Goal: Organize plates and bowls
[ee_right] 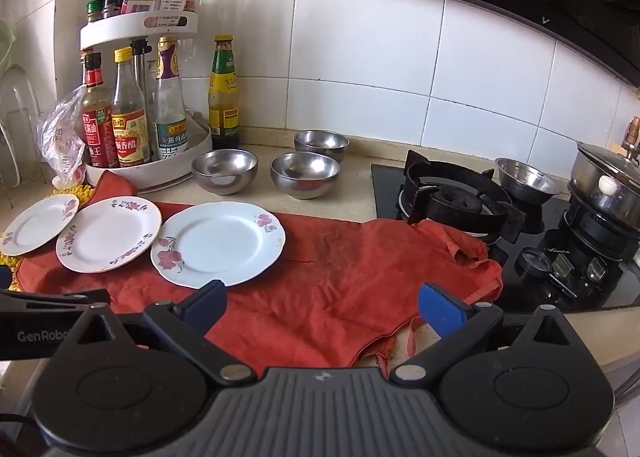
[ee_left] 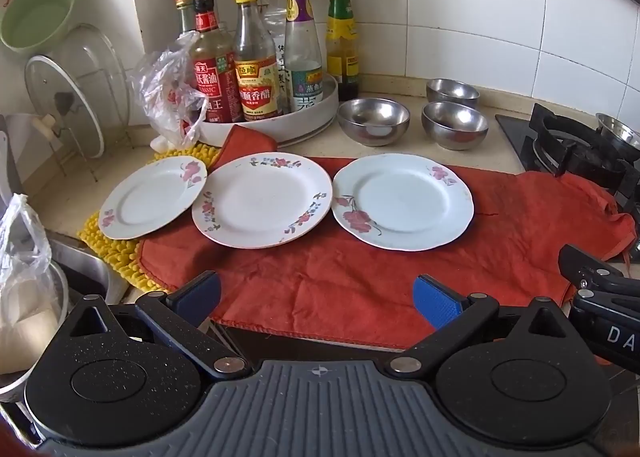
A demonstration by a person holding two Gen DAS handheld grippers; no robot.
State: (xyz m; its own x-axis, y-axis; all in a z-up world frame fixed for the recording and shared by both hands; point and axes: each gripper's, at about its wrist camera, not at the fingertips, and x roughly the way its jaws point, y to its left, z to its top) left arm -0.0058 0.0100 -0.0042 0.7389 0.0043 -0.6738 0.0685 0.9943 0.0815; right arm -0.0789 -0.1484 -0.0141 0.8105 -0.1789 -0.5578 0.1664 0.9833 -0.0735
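Observation:
Three white floral plates lie in a row on a red cloth [ee_left: 360, 281]: a left plate [ee_left: 154, 197], a middle plate [ee_left: 262, 201] overlapping its edge, and a right plate [ee_left: 402, 203]. Behind them stand three steel bowls [ee_left: 374, 121] [ee_left: 454, 125] [ee_left: 452, 91]. In the right wrist view the plates [ee_right: 38, 223] [ee_right: 108, 233] [ee_right: 218, 243] and the bowls [ee_right: 224, 171] [ee_right: 305, 175] [ee_right: 321, 143] show too. My left gripper [ee_left: 318, 301] is open and empty, near the cloth's front edge. My right gripper [ee_right: 324, 311] is open and empty, in front of the right plate.
A white two-tier rack [ee_left: 276, 125] of sauce bottles stands at the back left, with a plastic bag [ee_left: 168, 97] beside it. A gas hob [ee_right: 460, 197] with a lidded pot [ee_right: 608, 181] is on the right. A sink [ee_left: 76, 265] and lid rack [ee_left: 68, 105] are at the left.

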